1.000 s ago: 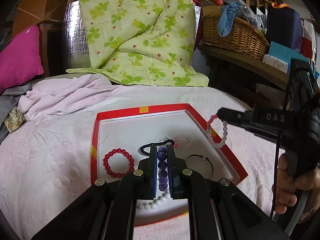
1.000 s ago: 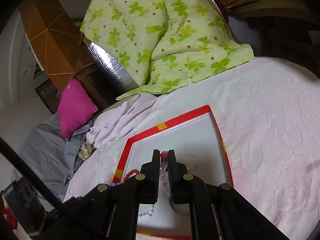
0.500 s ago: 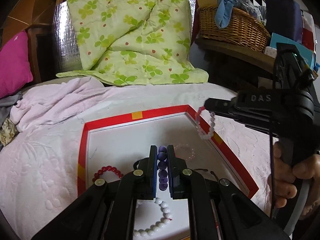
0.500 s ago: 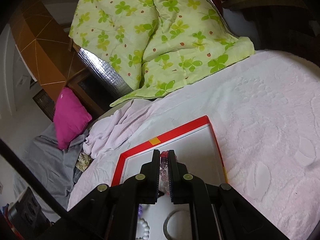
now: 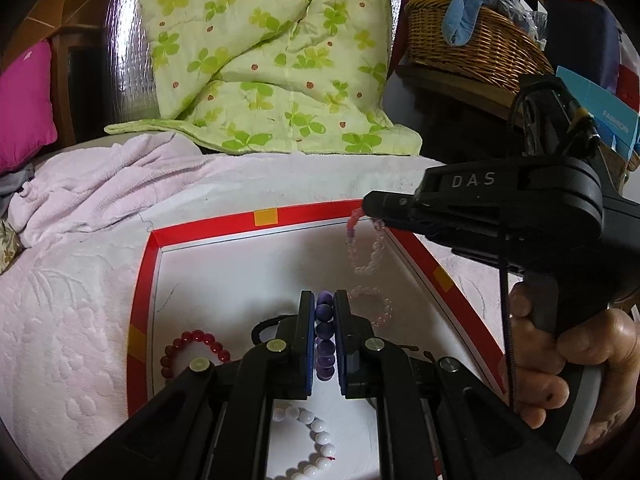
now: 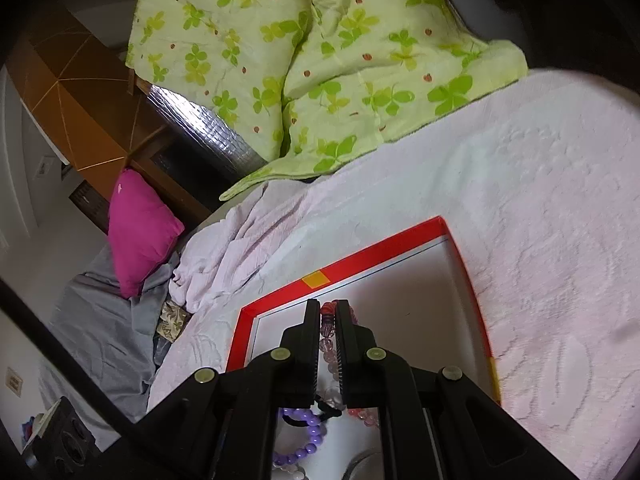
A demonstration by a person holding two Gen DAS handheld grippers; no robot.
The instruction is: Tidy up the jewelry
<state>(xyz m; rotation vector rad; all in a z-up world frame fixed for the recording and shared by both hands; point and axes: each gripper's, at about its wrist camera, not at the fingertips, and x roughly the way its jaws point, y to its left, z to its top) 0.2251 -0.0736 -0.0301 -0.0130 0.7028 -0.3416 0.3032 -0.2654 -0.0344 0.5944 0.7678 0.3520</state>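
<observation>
A white tray with a red rim (image 5: 224, 222) lies on the pale pink bedspread. My left gripper (image 5: 325, 300) is shut on a purple bead bracelet (image 5: 324, 332) above the tray's near half. My right gripper (image 5: 370, 210) comes in from the right, shut on a pale pink bead bracelet (image 5: 366, 250) that hangs over the tray's far right corner; it also shows between the pads in the right wrist view (image 6: 328, 320). In the tray lie a red bead bracelet (image 5: 192, 344), a white bead bracelet (image 5: 316, 440), a clear pink bracelet (image 5: 374, 304) and a black hair tie (image 5: 264, 326).
A green clover quilt (image 5: 272, 60) is piled behind the tray. A magenta pillow (image 5: 24, 100) lies at the far left. A wicker basket (image 5: 472, 44) and boxes stand on a shelf at the back right. Crumpled pink cloth (image 5: 100, 188) lies left of the tray.
The right gripper has carried the pale pink bracelet left and toward the tray's far corner. The left gripper has moved forward over the tray with the purple bracelet held.
</observation>
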